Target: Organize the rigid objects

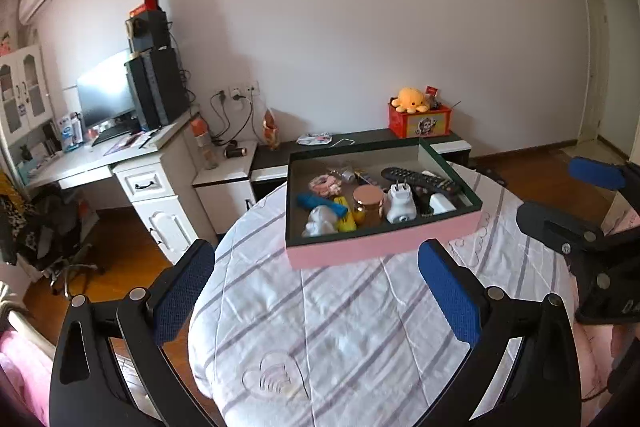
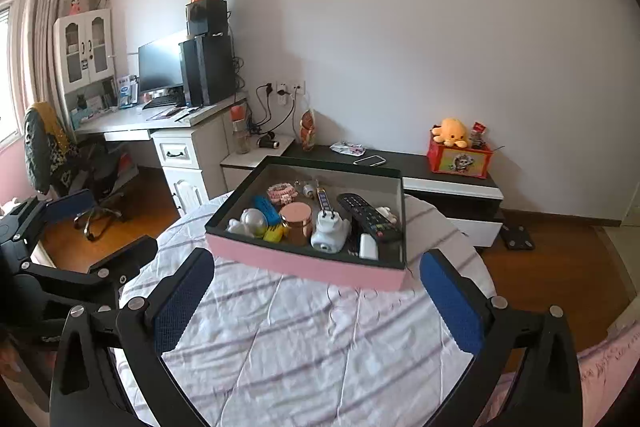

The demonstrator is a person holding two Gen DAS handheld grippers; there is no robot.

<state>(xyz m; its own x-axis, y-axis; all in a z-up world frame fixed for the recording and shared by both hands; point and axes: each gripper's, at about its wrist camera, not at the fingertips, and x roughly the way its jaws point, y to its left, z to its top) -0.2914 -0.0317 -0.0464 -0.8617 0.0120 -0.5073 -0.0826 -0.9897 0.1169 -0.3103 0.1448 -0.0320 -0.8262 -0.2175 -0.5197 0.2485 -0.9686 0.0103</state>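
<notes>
White walls and a brown wood floor fill the back of both views. We see a round table with a striped cloth [image 1: 360,327] in the middle of each picture.

On the cloth sits a flat pink box [image 1: 384,203] with dark inside walls. It lies just above the middle of both frames. Inside it we can see a black remote [image 1: 420,179], a white plug [image 1: 400,203], a jar with a shiny copper lid [image 1: 368,205], a white figure [image 1: 320,221], a blue thing [image 1: 320,203], a yellow thing [image 1: 346,219] and a pink hair tie [image 1: 324,185]. They lie close together, mostly near the front wall of the box.

Our left gripper [image 1: 316,291] is at the bottom of the left wrist view. Its blue pads stand wide apart and hold nothing. Our right gripper [image 2: 316,295] is at the bottom of the right wrist view, also spread wide and empty. Both are near the box but not touching it.

At the upper left stands a white desk [image 2: 168,123] with a dark screen [image 2: 160,67]. At the right, an orange plush toy [image 2: 452,133] sits on a red box [image 2: 460,159].
</notes>
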